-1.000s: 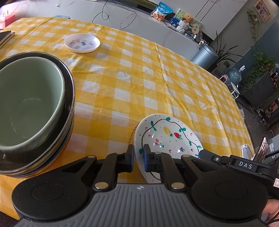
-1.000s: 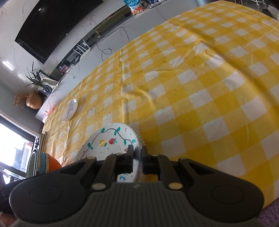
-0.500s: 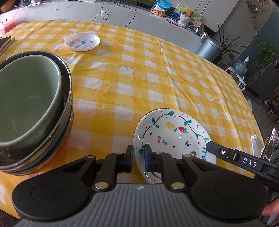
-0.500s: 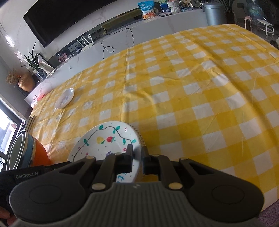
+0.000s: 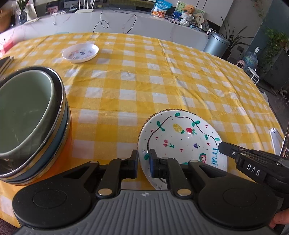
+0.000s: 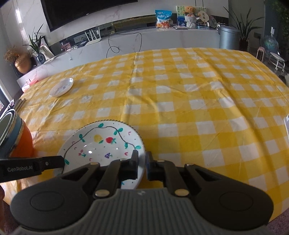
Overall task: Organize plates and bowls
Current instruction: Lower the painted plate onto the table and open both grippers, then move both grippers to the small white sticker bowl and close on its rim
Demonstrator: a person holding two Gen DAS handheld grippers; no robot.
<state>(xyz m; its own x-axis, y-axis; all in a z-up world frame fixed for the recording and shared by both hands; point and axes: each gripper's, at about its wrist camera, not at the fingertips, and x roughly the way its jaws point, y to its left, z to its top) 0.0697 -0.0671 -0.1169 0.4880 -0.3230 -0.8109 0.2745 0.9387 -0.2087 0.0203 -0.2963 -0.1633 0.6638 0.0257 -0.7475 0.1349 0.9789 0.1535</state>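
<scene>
- Gripping one painted plate [image 5: 182, 142] by opposite rims: my left claw [image 5: 143, 163] and right claw [image 6: 141, 165] both clamped on it, near table edge.
- One bowl stack [image 5: 36, 126] at left, four nested.
- One small dish [image 5: 80, 52] far left on the checked cloth [image 5: 162, 81].

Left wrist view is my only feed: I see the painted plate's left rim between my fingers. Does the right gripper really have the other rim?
Observer: Yes. The right gripper is shut on the painted plate, one finger above the rim, one below.
Operator: What lies to the right of that gripper?
Observer: Bare yellow checked tablecloth out to the edge.
Operator: Anything above the counter that I can't see?
Observer: A large dark screen hangs on the wall.
</scene>
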